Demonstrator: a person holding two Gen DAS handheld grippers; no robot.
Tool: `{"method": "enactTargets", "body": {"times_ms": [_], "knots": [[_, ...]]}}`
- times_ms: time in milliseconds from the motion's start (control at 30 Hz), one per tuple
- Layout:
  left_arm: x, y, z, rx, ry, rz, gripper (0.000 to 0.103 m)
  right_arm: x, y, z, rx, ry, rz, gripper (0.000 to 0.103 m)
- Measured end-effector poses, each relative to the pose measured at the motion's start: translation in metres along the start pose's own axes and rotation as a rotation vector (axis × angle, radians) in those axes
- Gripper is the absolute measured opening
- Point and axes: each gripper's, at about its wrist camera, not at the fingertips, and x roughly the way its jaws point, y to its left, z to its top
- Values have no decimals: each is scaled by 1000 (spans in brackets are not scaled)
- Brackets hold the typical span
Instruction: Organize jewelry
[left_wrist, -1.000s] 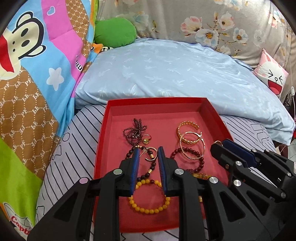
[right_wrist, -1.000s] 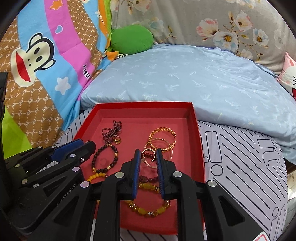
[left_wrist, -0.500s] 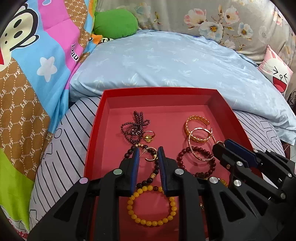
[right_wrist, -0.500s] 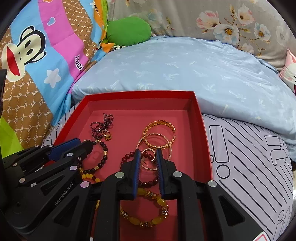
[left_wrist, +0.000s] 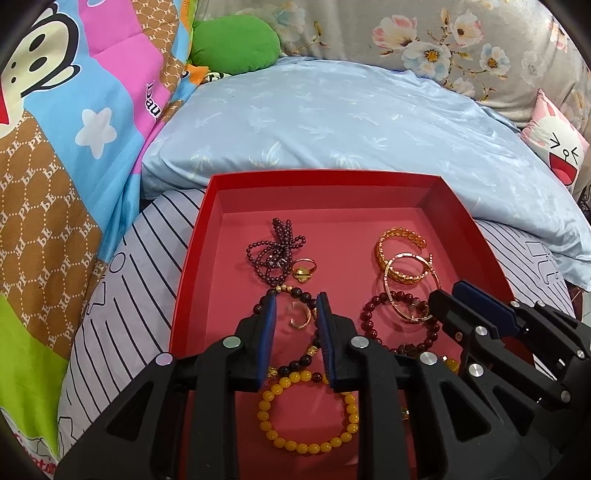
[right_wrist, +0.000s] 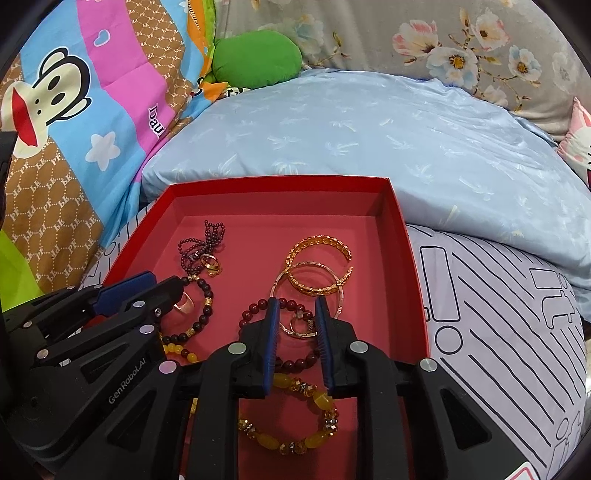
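Left hand-held gripper (left_wrist: 295, 314): jaws opening, pads clear of everything; a small open gold ring (left_wrist: 300, 318) lies in the gap between them, on the floor of the shallow red cardboard tray (left_wrist: 325, 177).
Right hand-held gripper (right_wrist: 295, 317): jaws opening, released; a small gold ring with a clear stone (right_wrist: 300, 325) sits between the pads, not pressed by them.
Tray position: on a striped grey bed cover (right_wrist: 509, 314), in front of a pale blue pillow (left_wrist: 351, 122).
Dark brown bead bracelet (left_wrist: 295, 365): partly hidden behind the left fingers.
Dark red bead bracelet (left_wrist: 369, 314): near side covered by the gripper bodies in both views.
Yellow round-bead bracelet (left_wrist: 306, 443): whole in the left view; only a few beads show in the right.
Amber bead bracelet with faceted spacers (right_wrist: 295, 439): almost wholly hidden in the left view; left arc cut off in the right.
Fully visible: purple small-bead strand (left_wrist: 275, 251), gold signet ring (left_wrist: 303, 269), wide gold chain cuff (right_wrist: 317, 266), thin gold bangle (right_wrist: 306, 288).
Unresolved: which pieces overlap beneath the gripper bodies.
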Motion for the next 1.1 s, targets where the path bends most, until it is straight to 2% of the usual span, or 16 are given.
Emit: {"method": "enactTargets", "body": {"times_ms": [67, 500, 833, 1100], "knots": [[-2, 0, 0, -4, -10, 10, 37, -2, 0, 0, 1, -5, -3, 28], [-38, -6, -13, 11, -36, 15, 37, -43, 3, -17, 6, -33, -15, 29], [-78, -12, -51, 13, -35, 12, 37, -88, 8, -56, 35, -40, -13, 29], [-94, -14, -79, 7, -16, 12, 37, -102, 12, -81, 35, -19, -15, 29]]}}
